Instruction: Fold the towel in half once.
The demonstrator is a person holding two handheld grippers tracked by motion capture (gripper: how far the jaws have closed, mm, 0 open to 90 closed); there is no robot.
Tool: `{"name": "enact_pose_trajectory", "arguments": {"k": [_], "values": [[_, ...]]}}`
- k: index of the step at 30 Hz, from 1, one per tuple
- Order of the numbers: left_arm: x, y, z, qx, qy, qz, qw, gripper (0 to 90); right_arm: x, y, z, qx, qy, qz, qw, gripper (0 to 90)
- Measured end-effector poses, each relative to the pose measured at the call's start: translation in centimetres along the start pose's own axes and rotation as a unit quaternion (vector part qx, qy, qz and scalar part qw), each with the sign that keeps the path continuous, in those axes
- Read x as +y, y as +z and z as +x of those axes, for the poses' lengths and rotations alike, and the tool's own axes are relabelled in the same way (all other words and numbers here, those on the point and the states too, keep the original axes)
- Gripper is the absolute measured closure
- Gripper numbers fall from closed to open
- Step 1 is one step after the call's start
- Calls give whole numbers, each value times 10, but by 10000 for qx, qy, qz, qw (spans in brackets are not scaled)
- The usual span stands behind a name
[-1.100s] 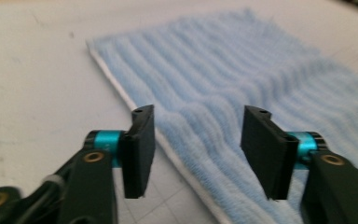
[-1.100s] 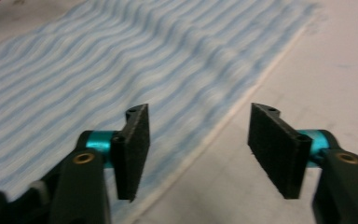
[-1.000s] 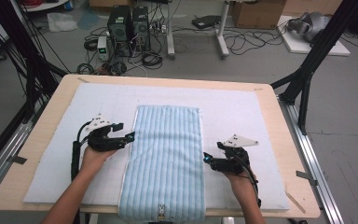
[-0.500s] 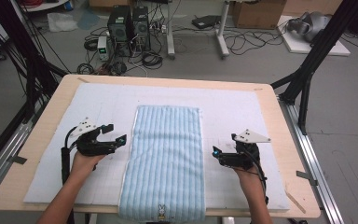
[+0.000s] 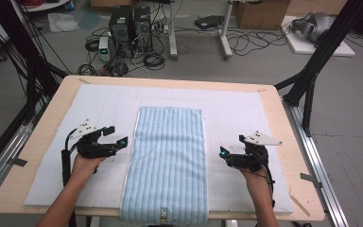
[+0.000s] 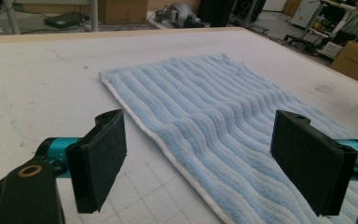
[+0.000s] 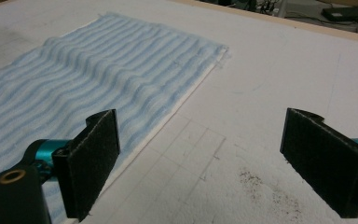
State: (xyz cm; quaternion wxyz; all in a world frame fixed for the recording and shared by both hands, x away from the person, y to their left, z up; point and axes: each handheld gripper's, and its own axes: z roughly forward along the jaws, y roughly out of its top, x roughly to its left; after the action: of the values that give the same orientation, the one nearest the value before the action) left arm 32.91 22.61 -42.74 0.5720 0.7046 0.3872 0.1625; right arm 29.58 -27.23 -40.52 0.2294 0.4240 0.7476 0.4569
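With both tongs, left [image 5: 123,141] and right [image 5: 223,152], gaping empty at nine and three o'clock, the folded pale-blue ribbed towel [image 5: 168,161] mid-table risks skewing if either pinches only its top layer.

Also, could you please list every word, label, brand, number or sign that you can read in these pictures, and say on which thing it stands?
None can be read as text.
The light blue towel has a small tag at its near hem, showing a tiny picture, too small to make out.
The white mat bears faint pencil grid lines, no writing.
Cardboard boxes and computer towers on the floor behind the table: any markings are too blurred to read.
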Motion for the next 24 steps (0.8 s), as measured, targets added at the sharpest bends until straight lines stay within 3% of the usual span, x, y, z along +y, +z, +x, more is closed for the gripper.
{"name": "enact_pose_trajectory", "arguments": {"k": [11,15,16,18,20,21,22,24], "values": [[8,5,9,86,-218,29,9997,199,-3,-3,-3,37,102,43,9999,110],[11,15,15,128,-303,308,9990,245,-3,-3,-3,46,112,35,9999,110],[13,25,18,203,-334,497,9980,254,-3,-2,-3,48,110,42,9999,110],[14,30,19,256,-334,575,9975,281,-3,-1,-2,70,101,62,9999,110],[17,46,22,398,-317,805,9955,313,-3,0,-1,86,107,93,9999,110],[17,46,22,398,-317,805,9955,324,-3,0,-1,86,107,93,9999,110],[18,57,24,478,-341,980,9935,324,-4,1,-1,97,101,105,9998,110],[19,69,24,535,-321,1125,9917,334,-4,2,0,106,93,141,9998,109]]}}
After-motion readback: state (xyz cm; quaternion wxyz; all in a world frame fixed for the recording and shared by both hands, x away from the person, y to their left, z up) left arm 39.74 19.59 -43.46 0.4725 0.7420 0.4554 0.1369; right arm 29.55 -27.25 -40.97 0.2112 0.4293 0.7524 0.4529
